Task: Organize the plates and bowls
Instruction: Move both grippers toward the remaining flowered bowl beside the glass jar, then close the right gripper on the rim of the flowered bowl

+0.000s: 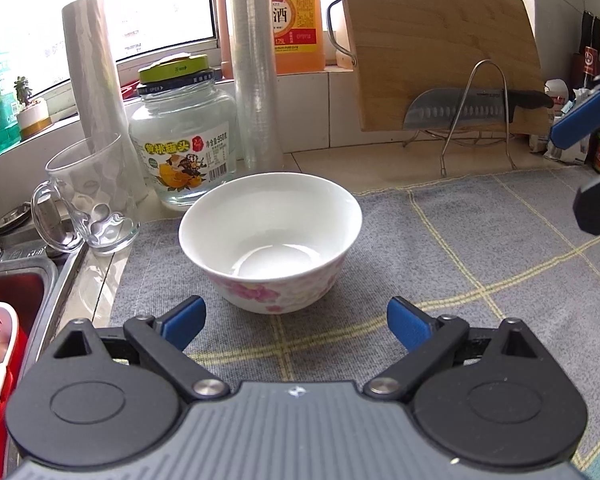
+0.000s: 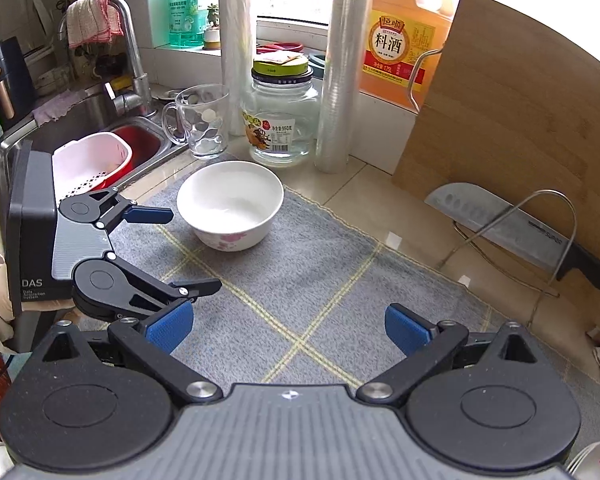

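Bowl [image 1: 270, 240]: white with pink flower print outside, upright near the far left part of the grey checked mat [image 1: 460, 248]. I see nothing in it.
Left gripper [image 1: 294, 322]: jaws spread wide, holding nothing; I have it just short of the bowl's near wall, fingers to either side and not touching.
Right gripper [image 2: 286, 330]: also wide open and empty, hovering over bare mat, well apart from the bowl [image 2: 230, 204].
Glass mug [image 1: 88, 196]: just left of the bowl at the mat's edge, beside the sink [image 2: 100, 120]. Appears empty.
Jar [image 1: 184, 136]: yellow-green lid on, clear inside; I cannot tell whether liquid is in it.
Sink contents: pink-and-white perforated basket [image 2: 90, 164] in a red tub; contents mostly hidden.
Other crockery: a flowered rim [image 2: 598, 460] at the lower right corner of the right view; too little shown to name it.
Risk 1: glazed rim may slip from the pads if I close on the curved wall off-centre; bowl could tip or skid on the cloth.
Risk 2: a sideways shove would send the bowl into the mug or jar, both glass and close.
Risk 3: knife [image 2: 512, 228] in the wire stand by the cutting board [image 2: 500, 112] sits near my right gripper's sweep.
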### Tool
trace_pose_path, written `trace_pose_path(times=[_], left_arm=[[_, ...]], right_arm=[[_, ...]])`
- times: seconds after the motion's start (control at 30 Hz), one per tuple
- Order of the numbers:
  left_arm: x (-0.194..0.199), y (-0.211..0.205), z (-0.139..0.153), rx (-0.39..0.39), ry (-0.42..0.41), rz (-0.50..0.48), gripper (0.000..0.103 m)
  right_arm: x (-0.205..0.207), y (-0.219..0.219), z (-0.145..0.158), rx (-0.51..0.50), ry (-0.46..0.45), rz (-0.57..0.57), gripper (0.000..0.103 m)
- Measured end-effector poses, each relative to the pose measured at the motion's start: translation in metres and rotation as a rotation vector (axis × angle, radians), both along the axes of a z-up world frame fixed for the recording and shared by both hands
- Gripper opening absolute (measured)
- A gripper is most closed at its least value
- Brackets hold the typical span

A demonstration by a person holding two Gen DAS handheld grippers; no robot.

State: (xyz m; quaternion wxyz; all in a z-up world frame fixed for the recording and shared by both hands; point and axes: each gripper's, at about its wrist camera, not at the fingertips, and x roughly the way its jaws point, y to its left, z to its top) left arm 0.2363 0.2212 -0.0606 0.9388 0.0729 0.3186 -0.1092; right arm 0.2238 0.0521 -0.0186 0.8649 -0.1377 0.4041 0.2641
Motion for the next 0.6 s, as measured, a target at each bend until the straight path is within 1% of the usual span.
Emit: trace_pose_path(times=[0.23, 0.6], left_arm=[[0.009, 0.003, -0.002, 0.006, -0.028, -0.01, 0.097], [0.02, 0.007, -0.003, 0.0, -0.061, -0.025, 0.097]], right_arm=[[0.033, 0.026, -0.006, 0.015, 0.024, 0.033, 0.103], [0.074, 0.06, -0.018, 0.035, 0.067, 0.109, 0.103]])
